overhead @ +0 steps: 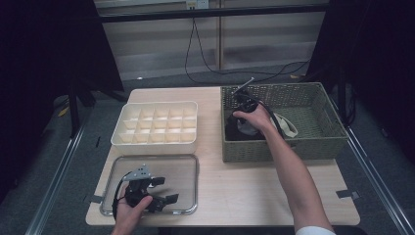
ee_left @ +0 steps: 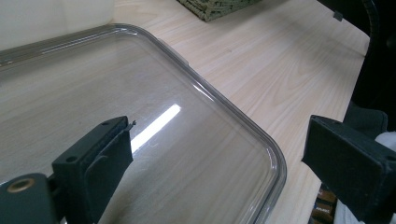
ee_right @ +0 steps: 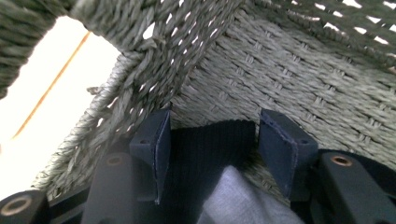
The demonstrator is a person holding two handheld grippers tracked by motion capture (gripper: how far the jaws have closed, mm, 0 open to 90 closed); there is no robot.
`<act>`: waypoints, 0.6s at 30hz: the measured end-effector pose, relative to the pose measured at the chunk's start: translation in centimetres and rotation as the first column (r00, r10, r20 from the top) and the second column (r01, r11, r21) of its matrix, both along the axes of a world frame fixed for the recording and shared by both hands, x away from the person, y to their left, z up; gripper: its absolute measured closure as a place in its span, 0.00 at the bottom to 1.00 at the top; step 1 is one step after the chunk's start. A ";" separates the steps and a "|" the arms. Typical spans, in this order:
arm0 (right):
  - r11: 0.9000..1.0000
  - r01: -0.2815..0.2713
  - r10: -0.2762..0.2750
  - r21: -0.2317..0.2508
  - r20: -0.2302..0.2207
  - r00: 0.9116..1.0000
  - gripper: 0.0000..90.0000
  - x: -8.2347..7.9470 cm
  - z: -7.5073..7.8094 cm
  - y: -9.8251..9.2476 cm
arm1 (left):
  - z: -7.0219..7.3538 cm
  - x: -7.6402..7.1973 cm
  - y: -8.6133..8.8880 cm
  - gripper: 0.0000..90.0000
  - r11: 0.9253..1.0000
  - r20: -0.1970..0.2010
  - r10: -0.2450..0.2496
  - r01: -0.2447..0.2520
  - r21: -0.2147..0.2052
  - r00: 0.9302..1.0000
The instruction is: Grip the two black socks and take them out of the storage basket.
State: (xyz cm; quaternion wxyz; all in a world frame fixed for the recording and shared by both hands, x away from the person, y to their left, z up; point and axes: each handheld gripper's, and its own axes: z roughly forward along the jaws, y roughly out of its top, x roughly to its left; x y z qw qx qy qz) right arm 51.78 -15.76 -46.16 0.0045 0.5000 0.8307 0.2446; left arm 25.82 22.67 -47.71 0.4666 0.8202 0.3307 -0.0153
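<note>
Dark ribbed knit cloth (ee_right: pixel 219 140), soft, light, limp; lying on floor of woven basket (overhead: pixel 323 142) at its left corner, pale grey fabric (ee_right: pixel 233 196) over it. Best pinched at a raised fold. Right gripper (ee_right: pixel 212 140) angled down into basket, jaws parted astride cloth, not pressing. Left gripper (overhead: pixel 161 193) wide open, over clear lid (ee_left: pixel 196 84), left of basket.

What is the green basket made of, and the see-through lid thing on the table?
The grey-green rectangular basket looks woven from twisted fibre or paper cord, matt; its plaited strands and small gaps show in the right gripper view. The clear flat lid with rounded corners looks like glossy hard plastic, possibly glass: the table's wood grain shows through and a light streak glints on it.
</note>
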 end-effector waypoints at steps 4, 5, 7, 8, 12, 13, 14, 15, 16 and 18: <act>1.000 -0.006 0.006 -0.008 -0.003 1.000 0.62 -0.1 0.0 0.1 | 0.0 -0.1 -0.1 0.09 1.000 0.005 -0.002 0.002 0.014 1.000; 1.000 -0.009 0.009 -0.013 0.005 1.000 0.69 -0.2 0.0 0.1 | 0.1 -0.1 -0.1 0.09 1.000 0.002 -0.004 0.004 0.016 1.000; 1.000 -0.015 0.015 0.001 0.017 1.000 0.83 -0.3 0.2 0.1 | 0.1 -0.1 -0.1 0.09 1.000 0.005 -0.003 0.003 0.014 1.000; 1.000 -0.021 0.021 0.003 0.028 0.999 0.87 -0.4 0.4 0.2 | 0.1 -0.1 -0.1 0.09 1.000 0.005 -0.002 0.002 0.014 1.000; 0.999 -0.034 0.033 0.022 0.055 0.998 0.92 -0.7 0.8 0.4 | 0.1 -0.2 -0.1 0.09 1.000 0.013 -0.005 0.005 0.012 1.000; 0.999 -0.022 0.020 0.038 0.066 0.998 0.92 -0.8 1.0 0.3 | 0.2 -0.3 -0.1 0.09 1.000 0.012 -0.002 0.001 0.012 1.000; 0.998 -0.011 0.006 0.062 0.073 0.997 0.92 -0.8 1.3 0.1 | 0.2 -0.3 -0.1 0.09 1.000 0.015 -0.002 0.002 0.013 1.000; 0.998 -0.006 0.000 0.070 0.083 0.997 0.93 -0.9 1.5 -0.1 | 0.2 -0.4 -0.1 0.09 1.000 0.020 -0.006 0.005 0.014 1.000; 0.996 0.001 -0.009 0.085 0.094 0.996 0.93 -1.1 1.7 -0.4 | 0.2 -0.4 -0.1 0.09 1.000 0.020 -0.005 0.005 0.011 1.000; 0.993 0.015 -0.028 0.117 0.111 0.993 0.93 -1.4 2.1 -1.1 | 0.2 -0.4 -0.1 0.09 1.000 0.020 -0.006 0.006 0.014 1.000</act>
